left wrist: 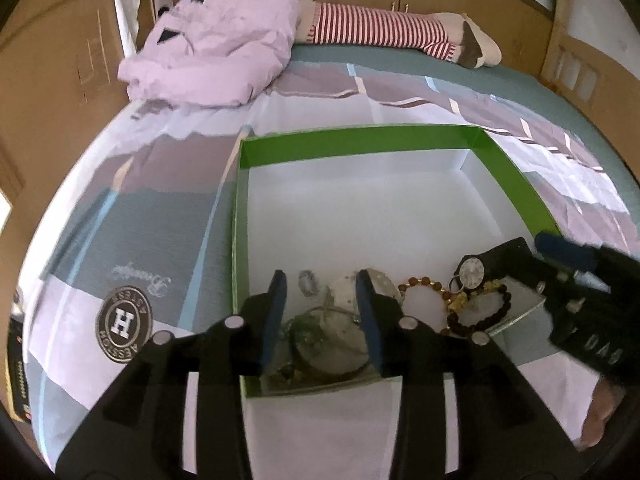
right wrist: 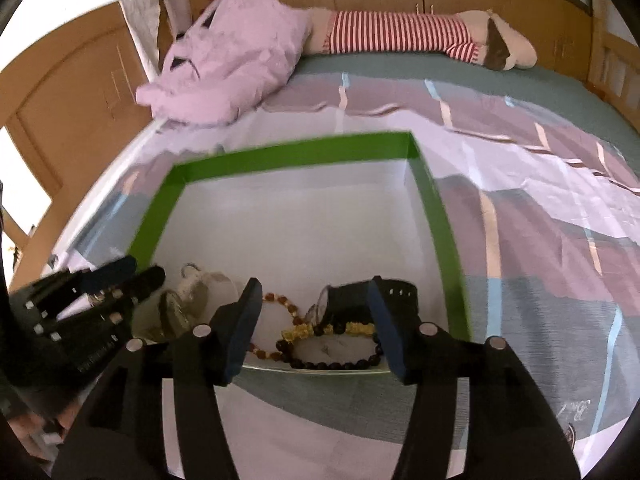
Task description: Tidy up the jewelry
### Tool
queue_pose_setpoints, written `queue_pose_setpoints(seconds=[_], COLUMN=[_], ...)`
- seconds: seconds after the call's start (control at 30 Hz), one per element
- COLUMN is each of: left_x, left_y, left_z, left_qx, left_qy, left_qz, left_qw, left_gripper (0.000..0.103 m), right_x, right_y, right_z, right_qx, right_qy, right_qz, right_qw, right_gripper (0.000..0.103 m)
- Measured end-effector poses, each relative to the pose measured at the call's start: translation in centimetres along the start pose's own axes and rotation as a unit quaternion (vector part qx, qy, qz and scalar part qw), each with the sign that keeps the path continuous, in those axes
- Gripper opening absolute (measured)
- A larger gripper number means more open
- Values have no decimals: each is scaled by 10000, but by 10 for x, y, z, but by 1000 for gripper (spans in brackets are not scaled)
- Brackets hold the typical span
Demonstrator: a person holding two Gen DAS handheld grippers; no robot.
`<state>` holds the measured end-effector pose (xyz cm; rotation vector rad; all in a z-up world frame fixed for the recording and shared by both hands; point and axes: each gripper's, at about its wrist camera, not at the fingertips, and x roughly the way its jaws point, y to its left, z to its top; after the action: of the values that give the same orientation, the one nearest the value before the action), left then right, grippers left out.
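Left claw sits closest to the left wrist camera, blue pads spread apart, released, nothing between them, hovering over the near-left corner of the green box. Right claw is the same in its own view: fingers wide, released, poised over the near edge of the green box above the beads. All jewelry lies inside the box, bunched along its near wall; the far part of the box's white floor is bare. Near-left corner of the box: a pile of silvery chains and clear pouches, blurry, items hard to separate. Right of that pile, an amber bead bracelet, then a dark bead bracelet with gold charms touching it. Just behind the dark bracelet, toward the box's near-right side, a black watch with a round pale dial. In the right wrist view the dark bead bracelet with gold charms lies between the right claw's fingers, below them, not gripped. The box sits on a bed with a patchwork sheet in purple, teal and white. Beyond the box's far wall, a crumpled pink quilt and a striped plush toy against wooden cabinets.
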<state>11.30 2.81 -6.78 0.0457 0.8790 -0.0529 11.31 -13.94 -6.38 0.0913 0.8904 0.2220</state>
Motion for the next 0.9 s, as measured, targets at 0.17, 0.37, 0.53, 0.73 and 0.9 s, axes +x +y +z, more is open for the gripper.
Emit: queue_pose_setpoints(seconds=[0.17, 0.37, 0.53, 0.73, 0.9], left_x=[-15, -37, -53, -63, -63], left_y=[-7, 1, 10, 9, 9], left_z=[-2, -9, -14, -17, -18], left_qx=[66, -198, -416, -402, -386], left_qy=[-252, -532, -444, -464, -438], left_qz=[-24, 26, -214, -94, -25], left_qw=[9997, 9984, 9979, 9981, 9983], left_gripper=[49, 95, 100, 100, 101], right_x=[-23, -52, -56, -58, -58], right_y=[1, 1, 0, 11, 18], right_z=[3, -3, -12, -16, -19], right_qx=[40, 92, 3, -120, -273], right_qy=[-316, -816, -500, -507, -548], right_qz=[3, -264, -492, -499, -680], right_qw=[9995, 9963, 9975, 9974, 9958], right_gripper=[81, 102, 102, 102, 102])
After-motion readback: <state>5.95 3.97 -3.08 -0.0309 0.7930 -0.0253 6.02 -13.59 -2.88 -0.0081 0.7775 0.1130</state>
